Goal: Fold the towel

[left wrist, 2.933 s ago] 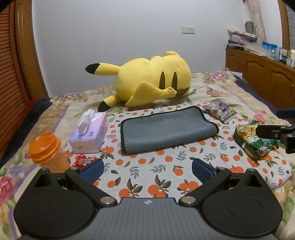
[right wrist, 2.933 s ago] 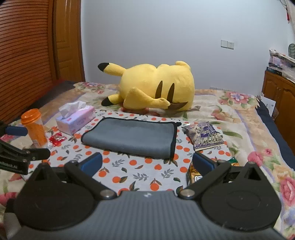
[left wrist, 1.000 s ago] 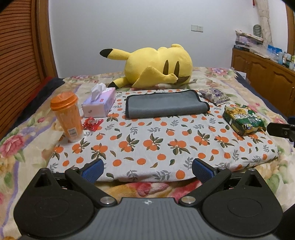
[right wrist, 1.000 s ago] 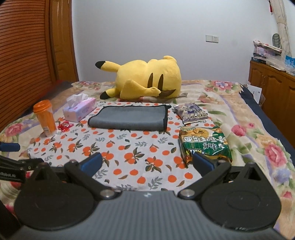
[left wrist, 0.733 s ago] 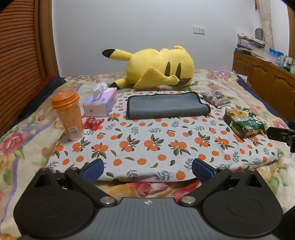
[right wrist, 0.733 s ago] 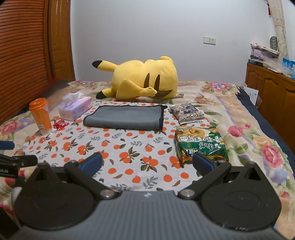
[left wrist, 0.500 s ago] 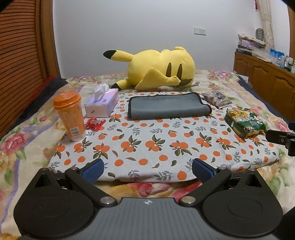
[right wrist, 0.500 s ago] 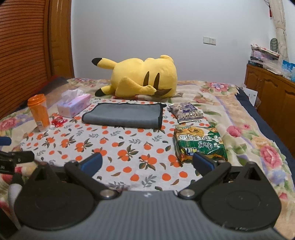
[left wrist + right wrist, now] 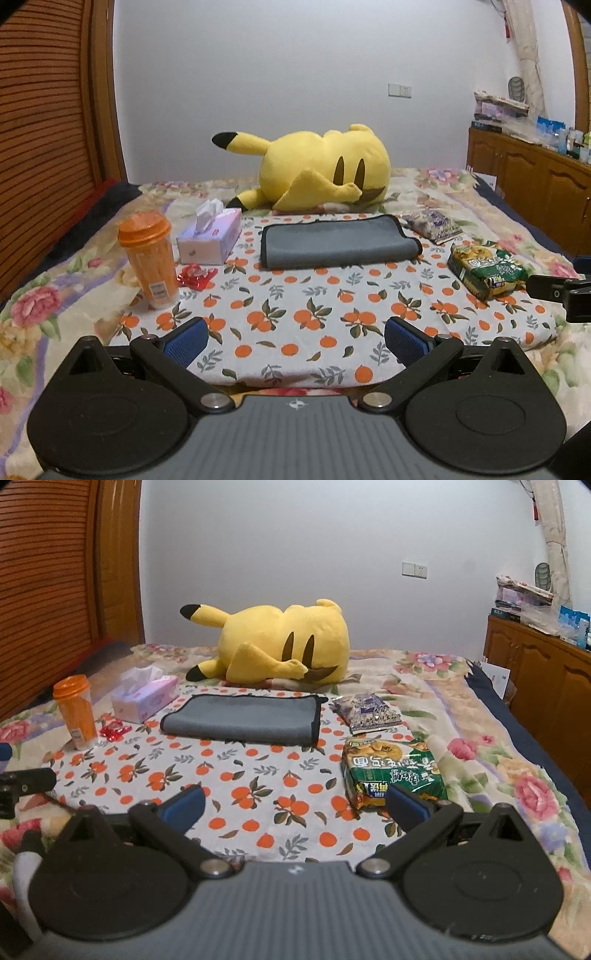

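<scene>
A grey towel with black trim (image 9: 334, 242) lies folded flat on the orange-print cloth (image 9: 303, 314), far side of the bed; it also shows in the right wrist view (image 9: 242, 720). My left gripper (image 9: 295, 339) is open and empty, held back at the cloth's near edge, well short of the towel. My right gripper (image 9: 293, 806) is open and empty, also near the front edge. The right gripper's fingers (image 9: 554, 291) show at the right edge of the left view; the left gripper's fingers (image 9: 26, 781) show at the left edge of the right view.
A yellow plush toy (image 9: 325, 170) lies behind the towel. A tissue box (image 9: 210, 240), orange cup (image 9: 149, 258) and red wrapper (image 9: 195, 277) are left of it. A purple snack bag (image 9: 432, 225) and green snack bag (image 9: 487, 271) are right. A wooden cabinet (image 9: 535, 181) stands far right.
Both grippers have drawn back from the towel toward the bed's near edge, so the towel looks smaller and farther. Both stay open. The towel has not moved.
</scene>
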Demonstrator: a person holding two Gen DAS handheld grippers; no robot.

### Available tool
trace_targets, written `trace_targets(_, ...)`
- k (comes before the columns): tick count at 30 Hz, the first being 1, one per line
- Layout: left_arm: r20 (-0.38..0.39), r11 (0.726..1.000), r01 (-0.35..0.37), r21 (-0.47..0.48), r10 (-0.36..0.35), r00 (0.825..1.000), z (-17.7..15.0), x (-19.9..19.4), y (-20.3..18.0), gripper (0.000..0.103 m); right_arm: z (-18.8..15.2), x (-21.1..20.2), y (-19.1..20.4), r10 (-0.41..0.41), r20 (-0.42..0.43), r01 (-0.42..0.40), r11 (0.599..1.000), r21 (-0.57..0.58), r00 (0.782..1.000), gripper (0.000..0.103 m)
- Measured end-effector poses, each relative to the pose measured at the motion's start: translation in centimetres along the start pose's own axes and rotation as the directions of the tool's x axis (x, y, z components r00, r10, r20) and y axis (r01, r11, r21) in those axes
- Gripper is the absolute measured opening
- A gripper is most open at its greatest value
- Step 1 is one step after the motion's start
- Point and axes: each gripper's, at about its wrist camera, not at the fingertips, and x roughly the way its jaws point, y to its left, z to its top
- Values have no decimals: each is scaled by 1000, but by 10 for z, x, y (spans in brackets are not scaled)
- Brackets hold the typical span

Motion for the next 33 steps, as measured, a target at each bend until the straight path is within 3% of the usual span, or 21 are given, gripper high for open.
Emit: trace_targets(33, 163, 1000, -21, 13, 18, 987, 5, -22, 0, 103, 3, -21, -6, -10, 154, 6, 999, 31, 988, 103)
